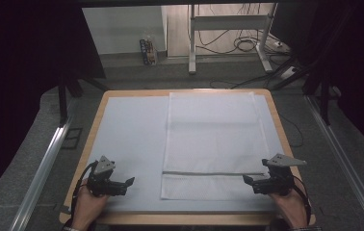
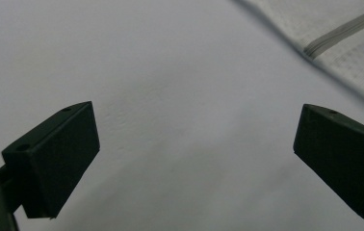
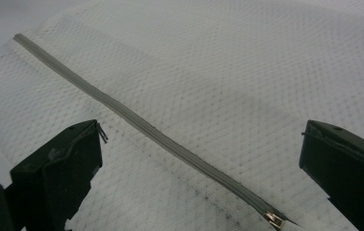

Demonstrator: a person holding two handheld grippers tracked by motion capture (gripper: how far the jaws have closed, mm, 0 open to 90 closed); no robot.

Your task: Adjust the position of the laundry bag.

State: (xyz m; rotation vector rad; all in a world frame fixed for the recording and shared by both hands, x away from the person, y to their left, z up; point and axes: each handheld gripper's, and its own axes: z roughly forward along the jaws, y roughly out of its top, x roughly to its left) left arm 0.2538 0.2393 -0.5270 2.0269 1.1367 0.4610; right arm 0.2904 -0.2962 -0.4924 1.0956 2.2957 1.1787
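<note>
A white mesh laundry bag (image 1: 214, 144) lies flat on the pale cloth (image 1: 127, 139) covering the wooden table (image 1: 180, 219), right of centre, its grey zipper (image 1: 209, 173) running across near the person's edge. The left gripper (image 1: 131, 181) sits at about 7 o'clock of the bag, well apart from it, jaws spread wide over bare cloth and holding nothing. The right gripper (image 1: 245, 179) sits at about 4 o'clock, just beside the bag's right edge, jaws likewise spread. In the right gripper view, the zipper (image 3: 136, 122) crosses between its jaws, the metal pull (image 3: 275, 220) at 5 o'clock.
</note>
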